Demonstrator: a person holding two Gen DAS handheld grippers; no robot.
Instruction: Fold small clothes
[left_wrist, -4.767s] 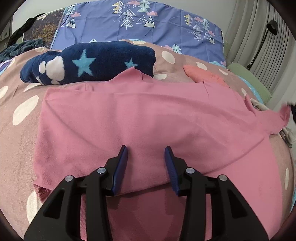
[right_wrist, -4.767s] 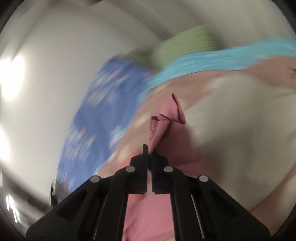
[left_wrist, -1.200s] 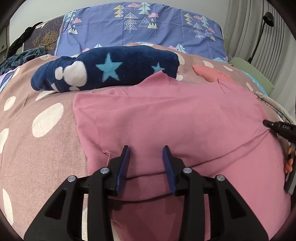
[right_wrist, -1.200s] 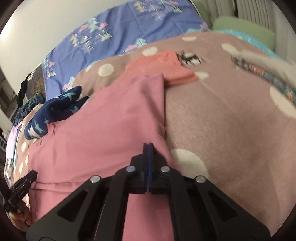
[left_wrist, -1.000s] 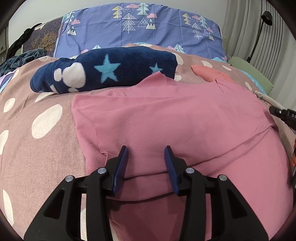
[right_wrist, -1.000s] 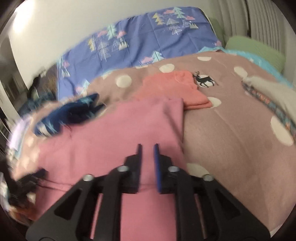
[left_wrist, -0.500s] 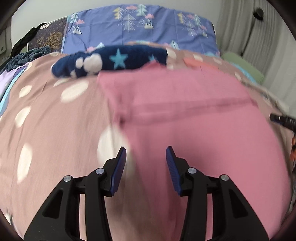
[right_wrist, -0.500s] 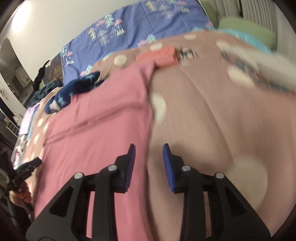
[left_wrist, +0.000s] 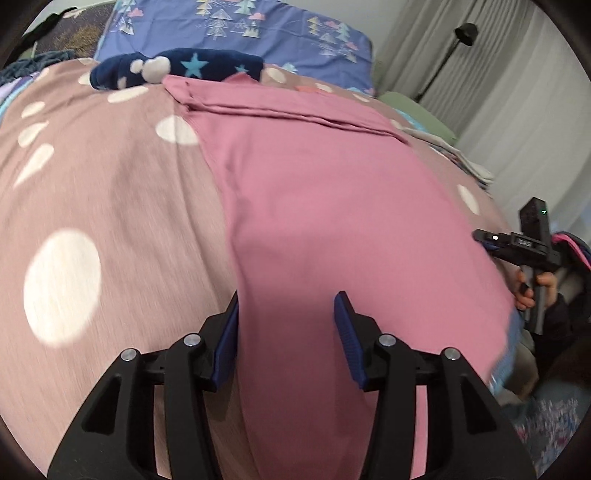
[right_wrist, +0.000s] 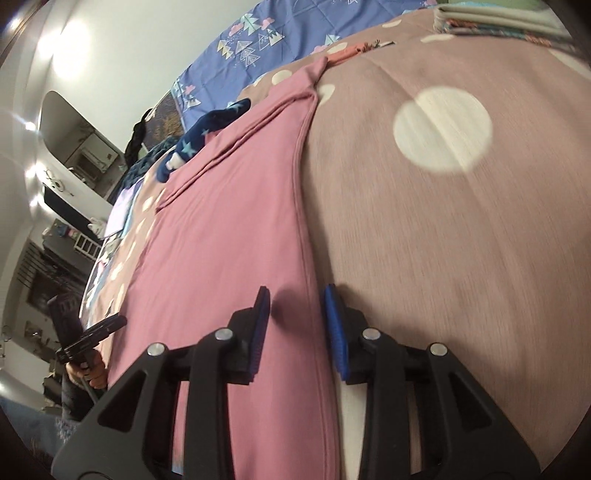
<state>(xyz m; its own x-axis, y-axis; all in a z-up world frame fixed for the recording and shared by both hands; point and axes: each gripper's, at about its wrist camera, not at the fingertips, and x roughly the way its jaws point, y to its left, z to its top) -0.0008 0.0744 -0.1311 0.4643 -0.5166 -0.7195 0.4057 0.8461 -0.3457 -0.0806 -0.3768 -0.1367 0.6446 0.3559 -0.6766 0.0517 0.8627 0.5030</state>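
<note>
Though no writing reads, pink garment (left_wrist: 332, 206), dotted bedspread (left_wrist: 110, 206)

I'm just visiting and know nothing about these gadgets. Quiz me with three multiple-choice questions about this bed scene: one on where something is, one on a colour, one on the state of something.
1. Where does the navy star-patterned fleece lie?
A. beyond the far end of the pink garment
B. between the left gripper's fingers
C. on the floor

2. What colour are the pads on the gripper fingers?
A. red
B. blue
C. yellow

3. How is the right gripper?
A. clamped on the pink garment
B. open over the garment's edge
C. clamped on a pillow

Answers:
1 A: the navy star-patterned fleece sits past the far end of the pink garment.
2 B: the pads are blue in both views.
3 B: the right gripper shows a clear gap between its fingers, the garment's hem running beneath.
</note>
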